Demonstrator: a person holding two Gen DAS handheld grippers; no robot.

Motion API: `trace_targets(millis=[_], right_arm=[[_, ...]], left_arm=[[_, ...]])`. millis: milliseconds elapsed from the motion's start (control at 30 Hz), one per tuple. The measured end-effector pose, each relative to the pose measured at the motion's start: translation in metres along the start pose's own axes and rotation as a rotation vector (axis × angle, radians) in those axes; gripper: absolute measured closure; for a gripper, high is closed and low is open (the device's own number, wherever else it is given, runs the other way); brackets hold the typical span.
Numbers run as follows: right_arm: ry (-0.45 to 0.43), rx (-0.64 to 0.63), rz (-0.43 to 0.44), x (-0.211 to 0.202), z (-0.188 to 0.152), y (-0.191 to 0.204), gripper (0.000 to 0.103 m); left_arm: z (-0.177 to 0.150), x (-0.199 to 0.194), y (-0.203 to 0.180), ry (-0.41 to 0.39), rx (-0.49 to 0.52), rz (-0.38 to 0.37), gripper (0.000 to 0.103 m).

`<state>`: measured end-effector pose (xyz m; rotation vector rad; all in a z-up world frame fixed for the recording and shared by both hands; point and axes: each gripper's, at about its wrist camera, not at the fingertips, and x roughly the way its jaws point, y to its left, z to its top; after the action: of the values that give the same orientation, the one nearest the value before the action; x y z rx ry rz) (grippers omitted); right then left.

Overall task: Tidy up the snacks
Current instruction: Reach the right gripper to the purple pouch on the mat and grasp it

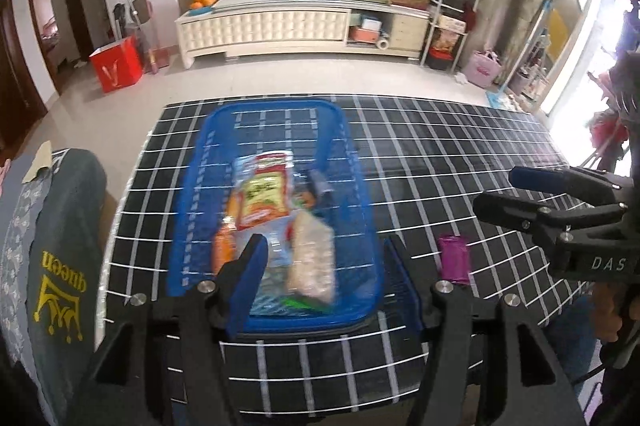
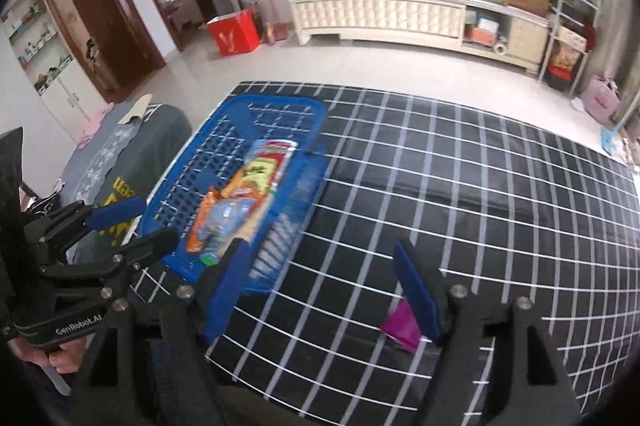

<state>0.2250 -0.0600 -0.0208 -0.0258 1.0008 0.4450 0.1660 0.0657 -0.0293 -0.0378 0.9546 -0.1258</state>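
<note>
One purple snack packet (image 1: 454,258) (just beside the blue basket (image 1: 356,161)) waits on the worktop (image 1: 460,145); other snacks are inside. Left hand-held gripper (image 1: 324,266) and right hand-held gripper (image 2: 320,266) gape, holding nothing.

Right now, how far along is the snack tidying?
Mostly done: several snack packets already lie in the blue basket. Nothing is in hand; the left gripper and right gripper are both open and empty. Left: one purple packet on the checked tablecloth.
</note>
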Motion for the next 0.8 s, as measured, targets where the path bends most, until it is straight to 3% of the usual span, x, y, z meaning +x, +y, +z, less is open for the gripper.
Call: trace_targets(millis=[367, 633, 733, 800], right_arm=[[-0.019, -0.01, -0.097, -0.024, -0.035, -0.048, 0.014], [0.058, -0.003, -0.106, -0.002, -0.074, -0.082, 0.012], [0.095, 0.049, -0.105, 0.013, -0.084, -0.092, 0.012], [0.11, 0.08, -0.107, 0.022, -0.09, -0.096, 0.012]], left_arm=[[-0.009, 0.013, -0.074, -0.005, 0.092, -0.049, 0.045], [-0.046, 0.025, -0.108, -0.028, 0.123, -0.042, 0.044], [-0.062, 0.034, -0.116, -0.007, 0.117, -0.028, 0.02], [-0.073, 0.04, -0.121, 0.002, 0.104, -0.026, 0.02]])
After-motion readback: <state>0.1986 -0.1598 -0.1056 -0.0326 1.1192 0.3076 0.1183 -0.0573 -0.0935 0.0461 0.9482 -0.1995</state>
